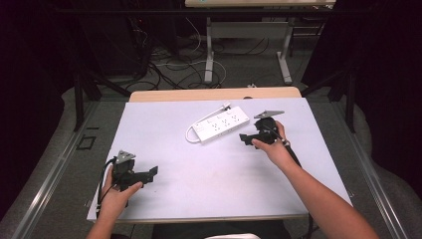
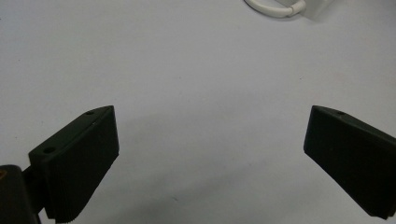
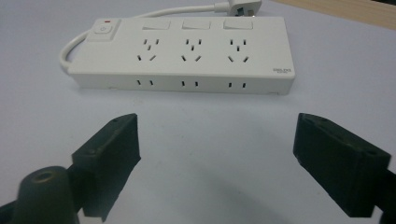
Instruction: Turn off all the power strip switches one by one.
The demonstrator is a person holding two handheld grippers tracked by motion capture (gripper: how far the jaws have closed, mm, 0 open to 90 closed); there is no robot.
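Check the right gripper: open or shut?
Open. In its own view the right gripper's jaws stand wide apart with nothing between, facing the power strip.

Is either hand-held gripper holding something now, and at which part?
Nothing is held. The left hand-held gripper and the right hand-held gripper are both open; the white plastic power strip lies untouched.

The table top (image 1: 219,164) is evenly and brightly lit from above, while the surroundings toward 9 and 3 o'clock are left in near darkness. In the high view, detail is softened and straight edges are bowed toward the corners. In both gripper views the near black jaws are rendered soft, and faint, diffuse shadows are cast beneath them. No harsh glare is seen.
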